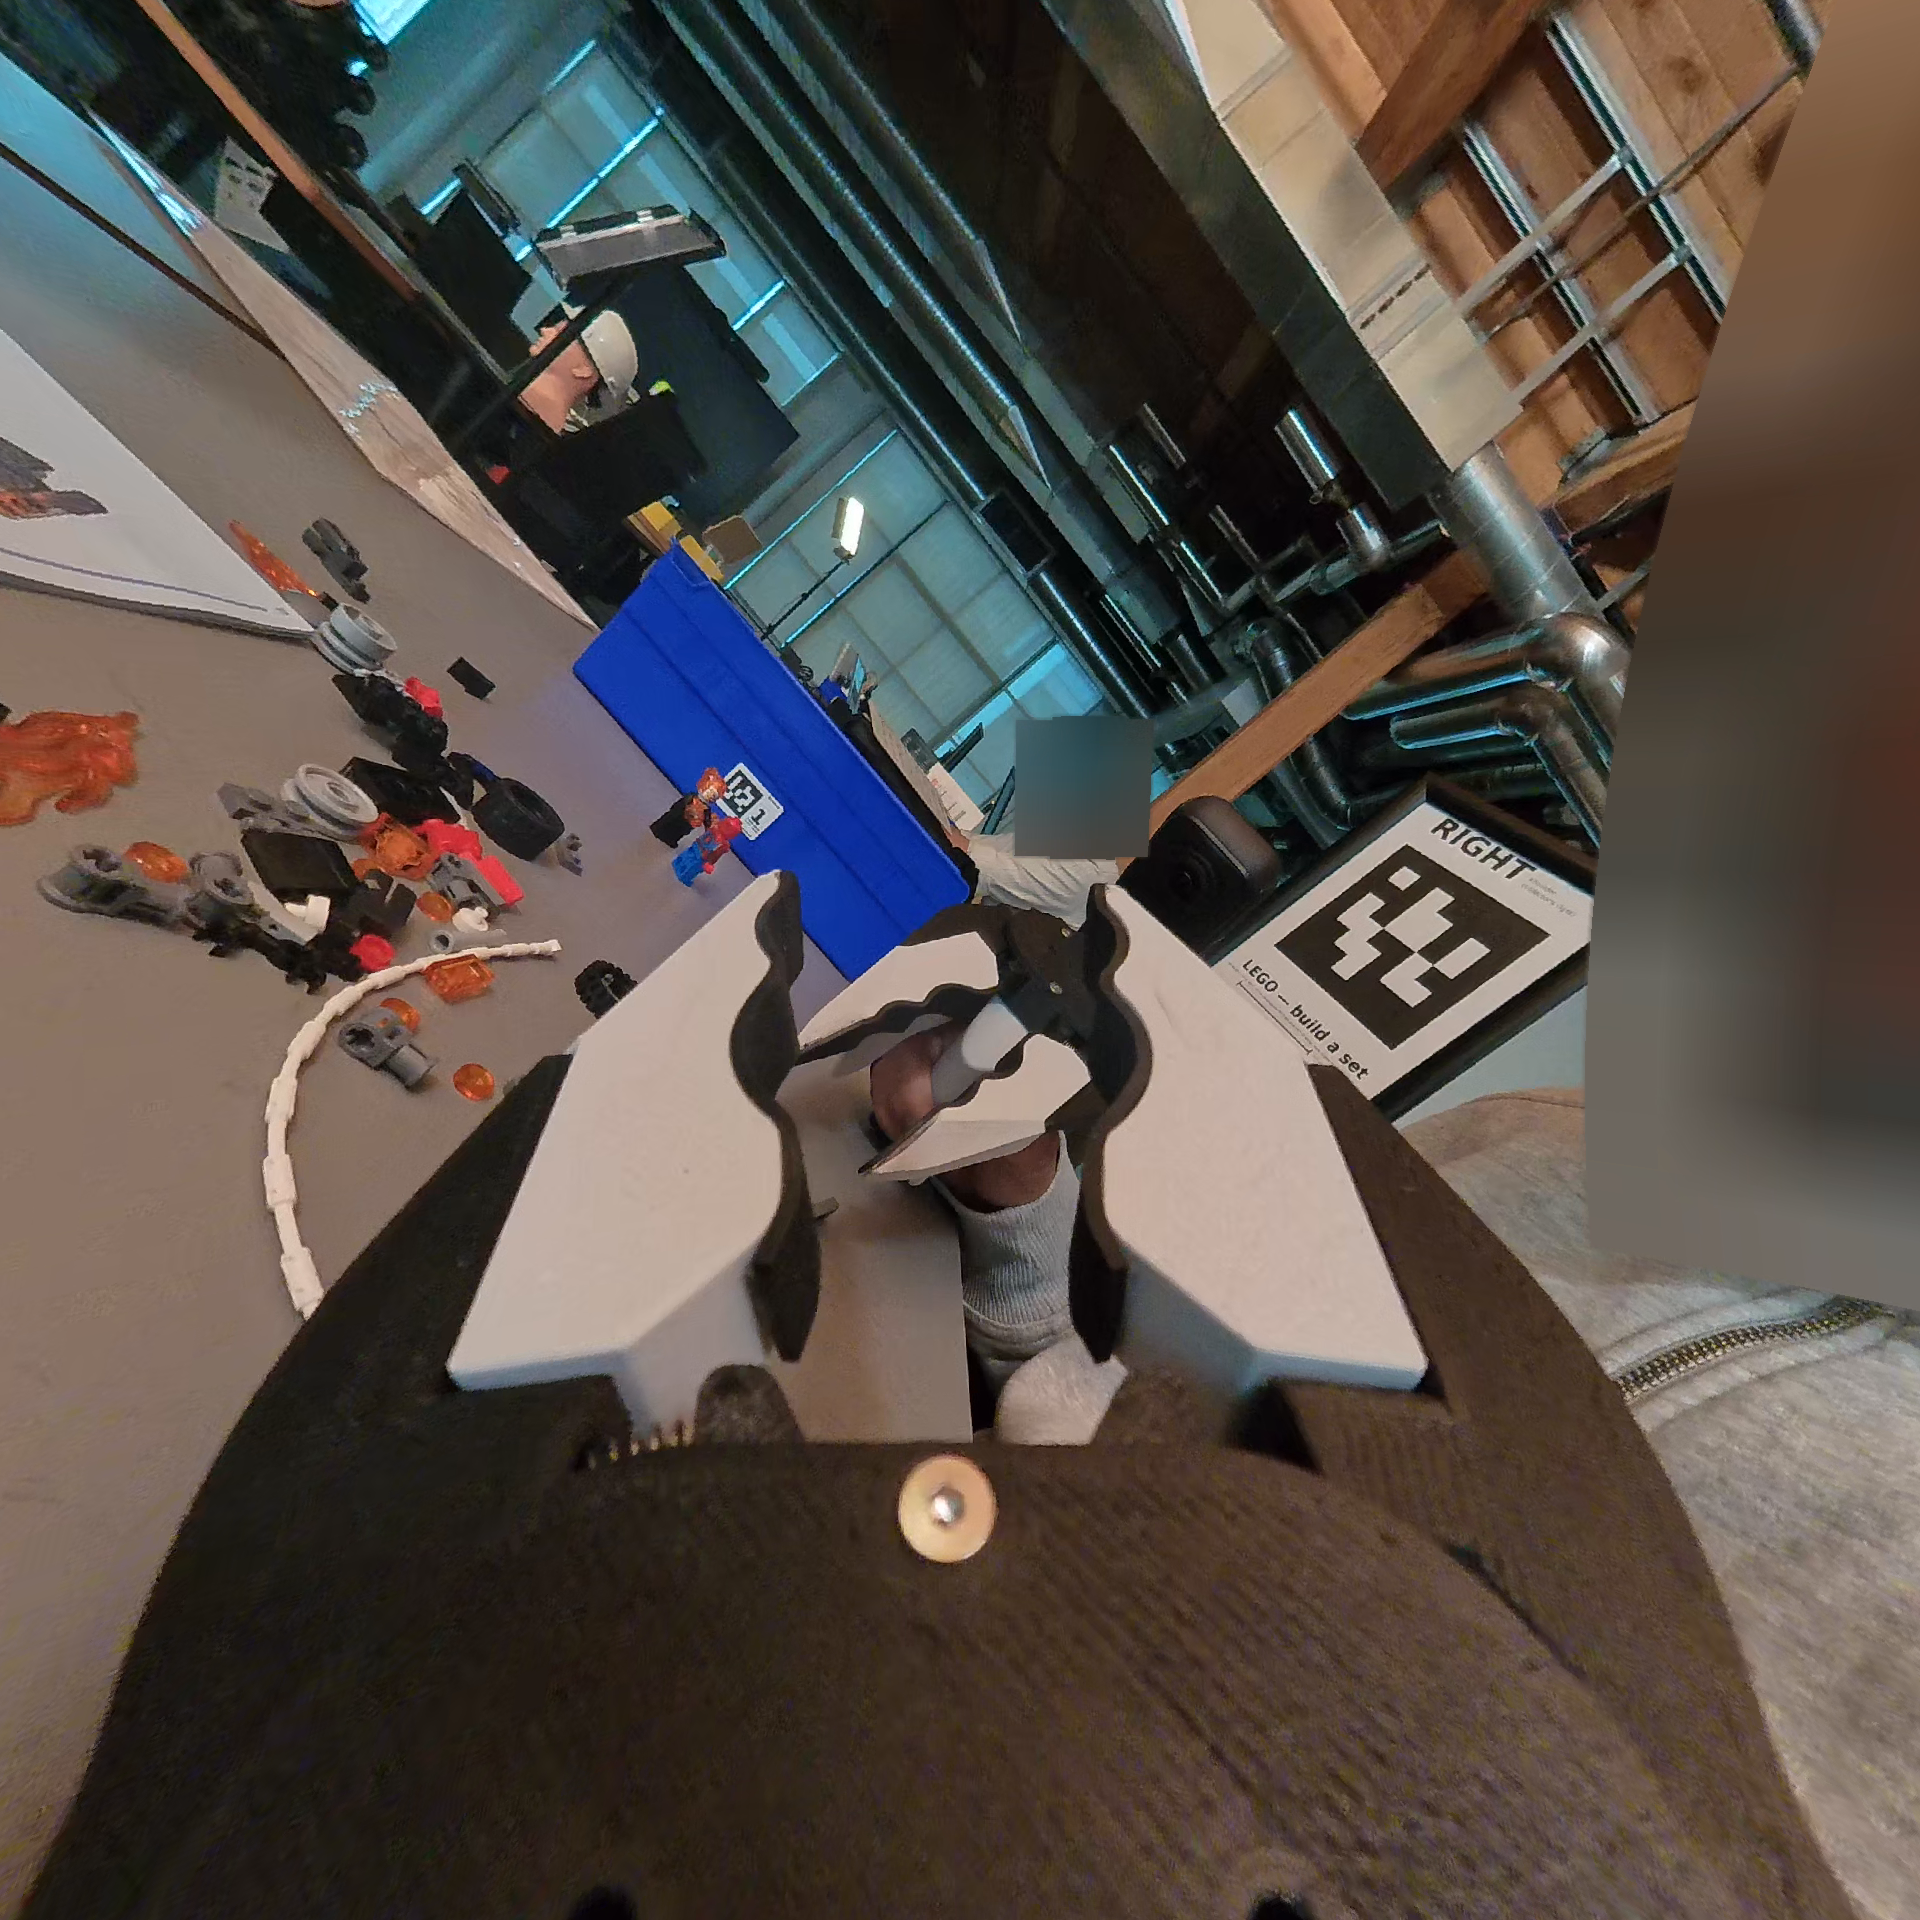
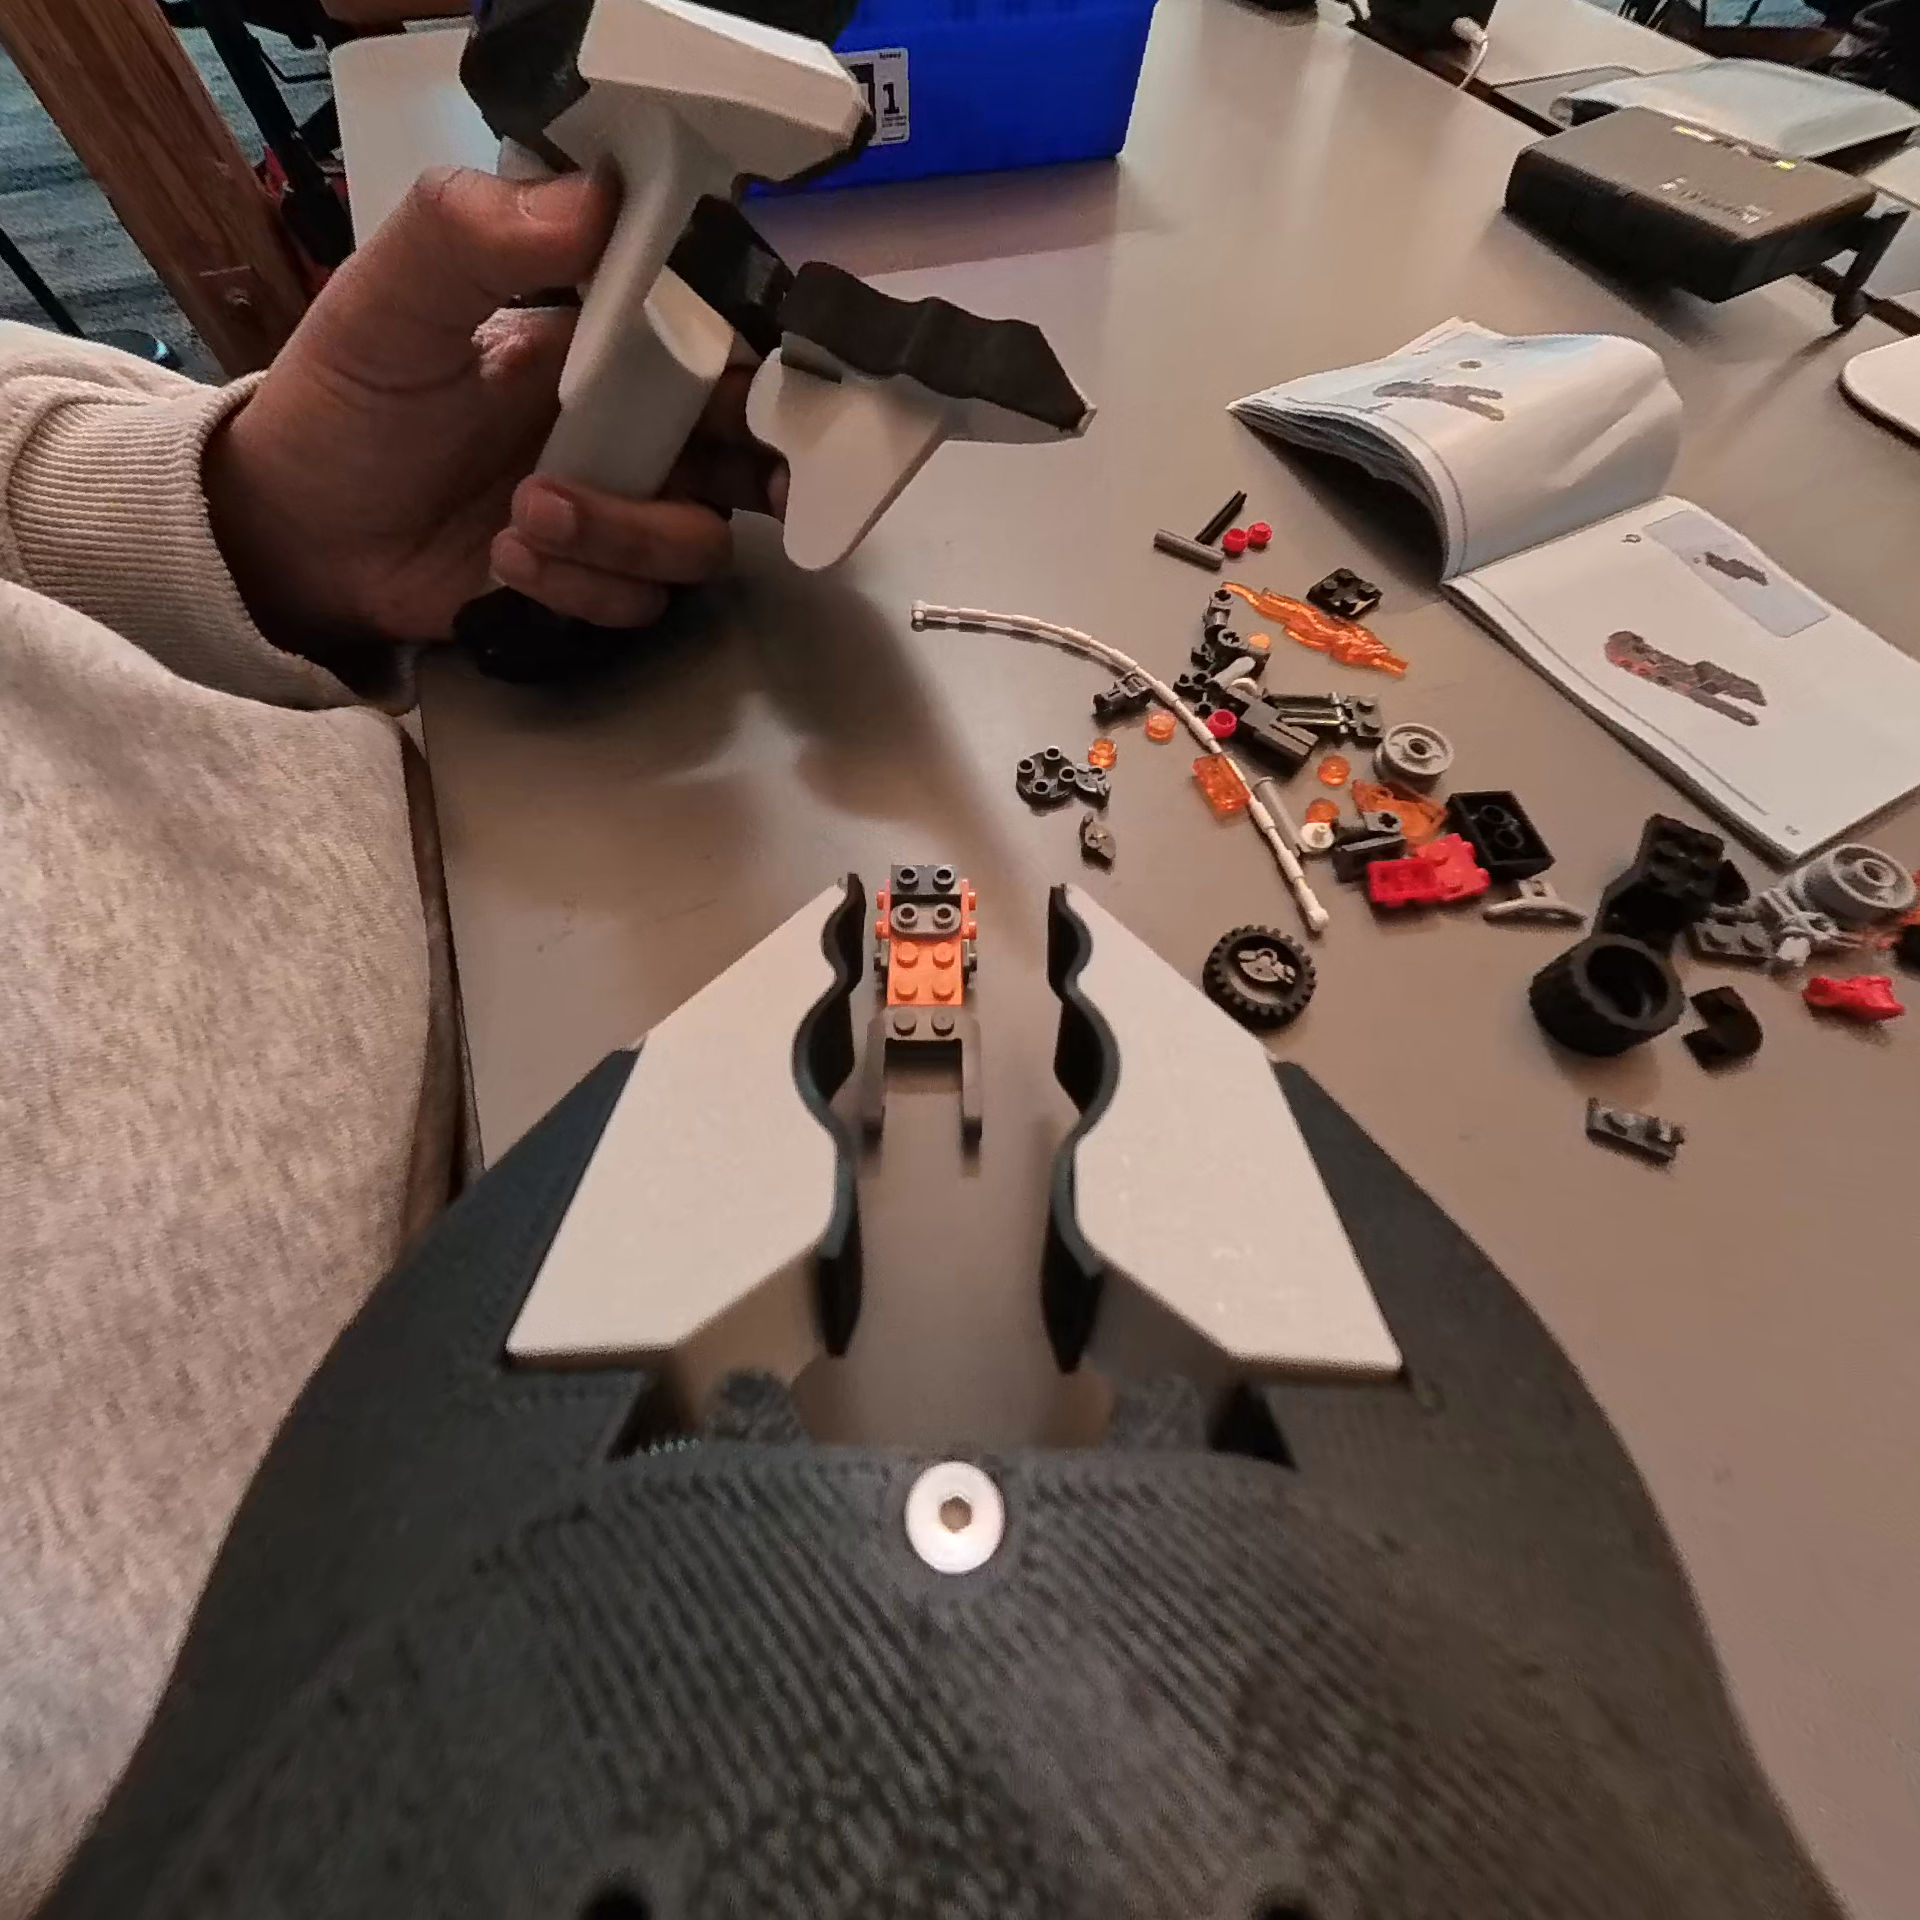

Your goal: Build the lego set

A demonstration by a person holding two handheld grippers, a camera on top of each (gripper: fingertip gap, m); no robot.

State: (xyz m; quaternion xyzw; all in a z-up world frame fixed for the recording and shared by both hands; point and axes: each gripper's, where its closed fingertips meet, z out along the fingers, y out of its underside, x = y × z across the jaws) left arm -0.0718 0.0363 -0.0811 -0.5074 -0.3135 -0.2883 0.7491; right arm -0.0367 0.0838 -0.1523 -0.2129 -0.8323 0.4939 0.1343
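Note:
A small orange and dark grey lego assembly (image 2: 925,956) lies on the grey table (image 2: 1351,1403), between the tips of my right gripper (image 2: 954,894). The jaws stand open with a gap on each side of it. My left gripper (image 1: 940,904) is open and empty, lifted off the table and tilted, pointing toward the right gripper. A hand (image 2: 416,436) holds it at the upper left of the right wrist view, where its dark-padded finger (image 2: 935,343) shows. Loose lego pieces (image 2: 1351,779) lie scattered to the right of the assembly; they also show in the left wrist view (image 1: 343,852).
An open instruction booklet (image 2: 1714,665) lies behind the pieces. A small tyre (image 2: 1259,977), a large tyre (image 2: 1605,992), a white chain (image 2: 1143,686) and a small grey plate (image 2: 1634,1129) lie nearby. A blue bin (image 1: 758,748) with two minifigures (image 1: 707,831) stands at the table's far side. A grey sleeve (image 2: 156,935) is left. The tips of one gripper are about 10 centimetres away from the tips of the other.

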